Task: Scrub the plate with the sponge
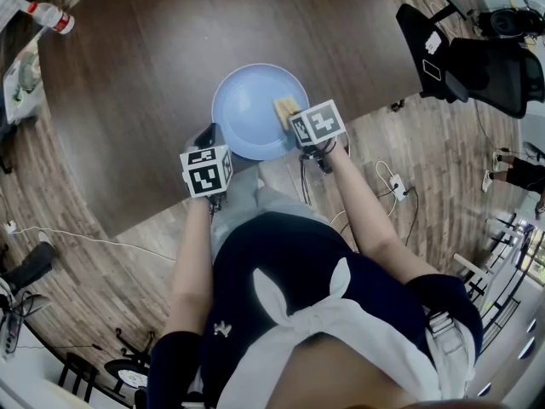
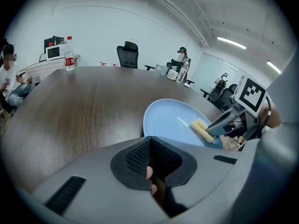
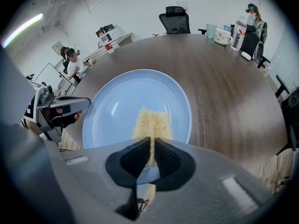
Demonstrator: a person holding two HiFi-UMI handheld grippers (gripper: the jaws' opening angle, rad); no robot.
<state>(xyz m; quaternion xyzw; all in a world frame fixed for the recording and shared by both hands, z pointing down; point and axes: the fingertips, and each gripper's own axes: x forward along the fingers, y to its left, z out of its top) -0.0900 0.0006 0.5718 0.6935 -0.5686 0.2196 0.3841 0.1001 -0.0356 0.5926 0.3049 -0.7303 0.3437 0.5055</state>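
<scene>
We had the right gripper clenched on the sponge, flat on the blue plate's near right. The left gripper was closed on nothing, beside the near-left rim. Scrubbing was in hand; next, we judged, a sweep across to the far side.

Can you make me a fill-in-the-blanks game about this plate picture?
1. The round plate is light ___.
2. The right hand-held gripper is shut on a yellow ___.
3. The plate sits on a dark brown ___.

Missing words: blue; sponge; table.
</scene>
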